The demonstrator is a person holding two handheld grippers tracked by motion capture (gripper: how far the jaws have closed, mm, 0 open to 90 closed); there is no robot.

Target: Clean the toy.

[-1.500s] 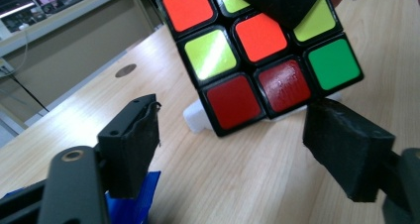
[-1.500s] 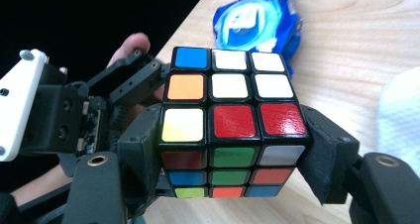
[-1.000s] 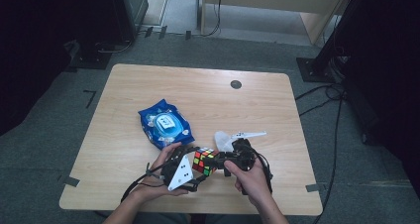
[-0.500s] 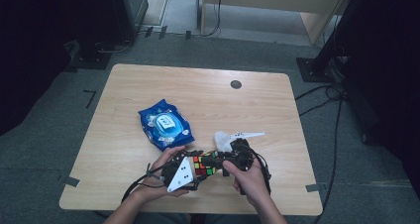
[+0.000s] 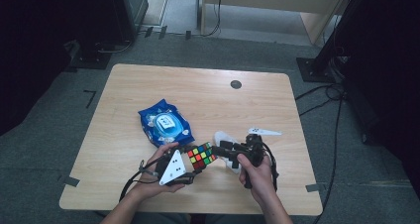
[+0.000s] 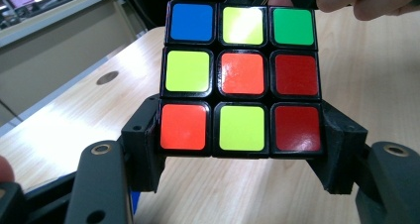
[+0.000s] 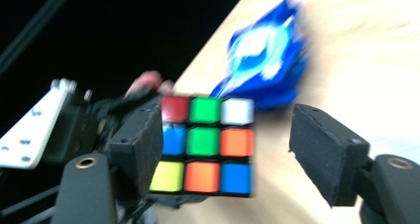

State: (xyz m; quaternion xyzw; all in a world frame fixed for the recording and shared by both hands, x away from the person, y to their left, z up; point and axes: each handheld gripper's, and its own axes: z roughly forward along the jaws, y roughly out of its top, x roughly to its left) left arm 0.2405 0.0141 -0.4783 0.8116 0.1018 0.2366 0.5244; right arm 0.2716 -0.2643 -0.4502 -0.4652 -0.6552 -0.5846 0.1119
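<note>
- Since the earlier high view, the left gripper (image 5: 190, 167) has been closing onto the puzzle cube (image 5: 200, 156), held above the table (image 5: 124, 135) near its front edge; the right gripper (image 5: 223, 149) has been opening beside it.
- Left gripper view: jaws pinch the cube's bottom layer, steadying it; the cube (image 6: 241, 78) sits square, with no long axis.
- Right gripper view: jaws spread, one against the cube (image 7: 205, 143), the other clear.

A blue wipes packet (image 5: 165, 125) with a pale oval lid lies tilted left of the middle of the wooden tabletop (image 5: 208, 95). A dark round hole (image 5: 236, 84) sits near the far edge. A white pointed piece (image 5: 264, 131) lies to the right. Grey carpet (image 5: 74, 85) surrounds the tabletop, with black cables (image 5: 327, 92) trailing at right.
</note>
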